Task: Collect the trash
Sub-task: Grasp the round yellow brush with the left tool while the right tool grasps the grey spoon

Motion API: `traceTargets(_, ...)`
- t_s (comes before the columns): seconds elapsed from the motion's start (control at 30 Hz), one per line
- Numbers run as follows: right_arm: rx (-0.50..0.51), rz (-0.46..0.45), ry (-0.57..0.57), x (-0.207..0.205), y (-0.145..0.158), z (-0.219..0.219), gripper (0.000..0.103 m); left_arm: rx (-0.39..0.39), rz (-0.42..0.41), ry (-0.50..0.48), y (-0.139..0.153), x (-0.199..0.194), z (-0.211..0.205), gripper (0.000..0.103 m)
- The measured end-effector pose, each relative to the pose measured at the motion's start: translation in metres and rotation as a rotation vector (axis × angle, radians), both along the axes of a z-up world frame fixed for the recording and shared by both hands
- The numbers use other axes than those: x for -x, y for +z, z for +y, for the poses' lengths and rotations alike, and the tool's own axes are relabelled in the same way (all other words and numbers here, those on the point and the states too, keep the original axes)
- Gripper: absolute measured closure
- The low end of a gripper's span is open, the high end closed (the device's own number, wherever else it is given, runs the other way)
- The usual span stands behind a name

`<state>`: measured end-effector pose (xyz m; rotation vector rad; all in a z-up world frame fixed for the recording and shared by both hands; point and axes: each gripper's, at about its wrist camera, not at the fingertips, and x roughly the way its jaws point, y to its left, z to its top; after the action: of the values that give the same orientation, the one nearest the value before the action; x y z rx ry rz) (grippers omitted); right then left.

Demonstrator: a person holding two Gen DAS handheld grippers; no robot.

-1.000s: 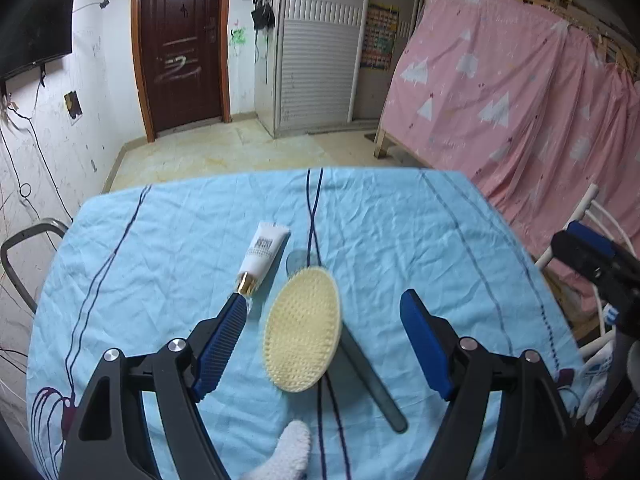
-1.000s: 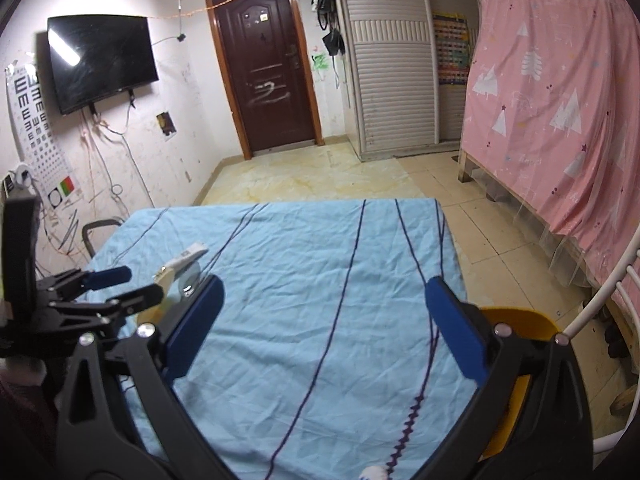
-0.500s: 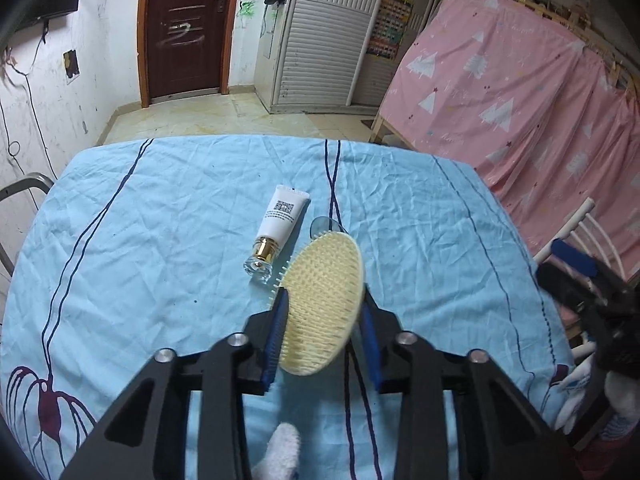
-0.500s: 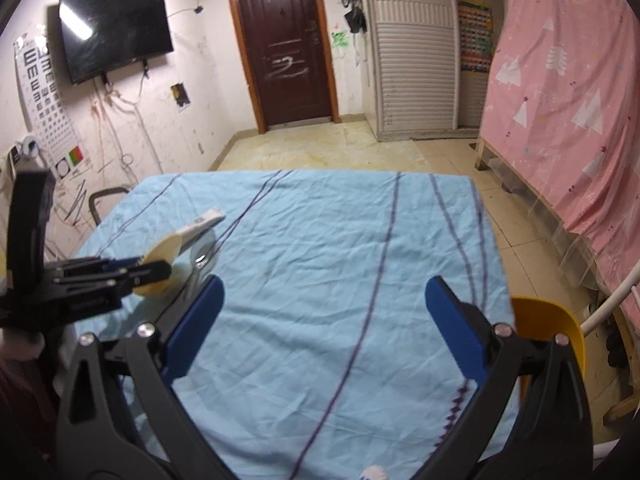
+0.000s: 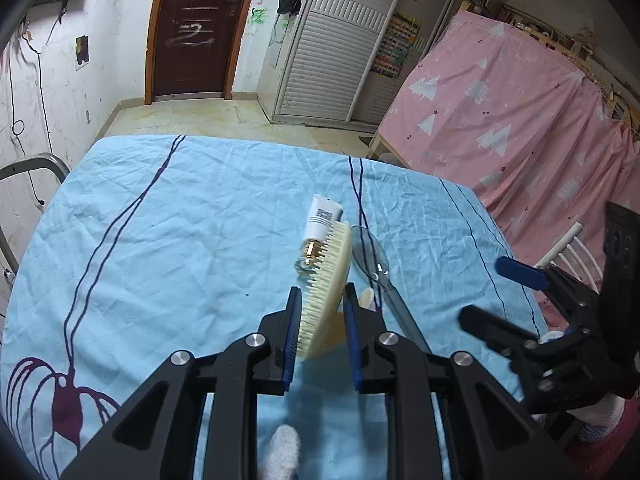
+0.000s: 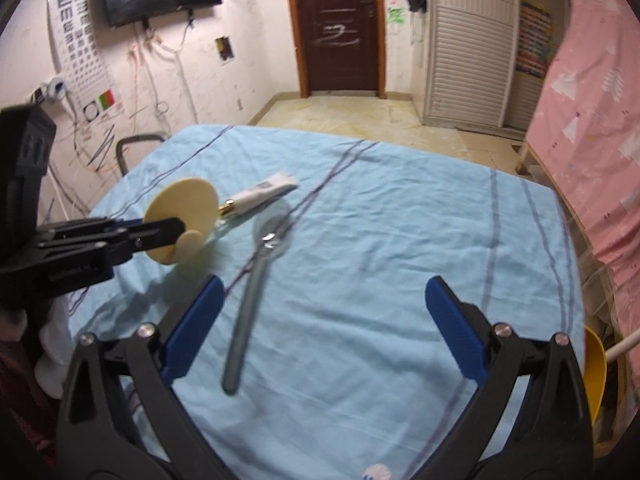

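Observation:
My left gripper (image 5: pixel 320 300) is shut on a pale yellow oval brush (image 5: pixel 326 284) and holds it on edge, lifted above the blue tablecloth; it also shows in the right wrist view (image 6: pixel 184 216). A white tube with a gold cap (image 5: pixel 318 228) lies on the cloth just beyond it, also seen in the right wrist view (image 6: pixel 260 194). A grey plastic spoon (image 5: pixel 384 280) lies to the right of the brush, and in the right wrist view (image 6: pixel 256 280). My right gripper (image 6: pixel 320 308) is open and empty above the cloth, right of the spoon.
The table (image 5: pixel 160 240) is covered with a blue striped cloth. A yellow bin (image 6: pixel 594 372) stands off the table's right edge. A pink curtain (image 5: pixel 520 128) hangs to the right. A metal chair frame (image 5: pixel 24 168) stands at the left edge.
My left gripper has closed on the brush, lifted it off the cloth and turned it on edge. The right gripper has moved left, so the spoon is now before it.

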<state>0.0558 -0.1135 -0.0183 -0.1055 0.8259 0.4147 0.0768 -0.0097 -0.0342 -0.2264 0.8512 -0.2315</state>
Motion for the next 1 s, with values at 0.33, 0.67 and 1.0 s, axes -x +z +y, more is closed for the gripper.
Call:
traceTargets(0.33,0.104,0.049,0.060,-0.022,-0.015,0.049,0.029,0.043,-0.020,-0.021,-0.003,0.001,0.020,0.097)
traceTargets(0.67,0.146,0.083,0.064,-0.041,-0.025,0.070,0.038,0.105,-0.017,-0.069,-0.007,-0.002,0.025,0.099)
traceTargets(1.0,0.128,0.090,0.083,-0.059,-0.026,0.080,0.066,0.104,-0.022,-0.077,-0.008,-0.002,0.025,0.100)
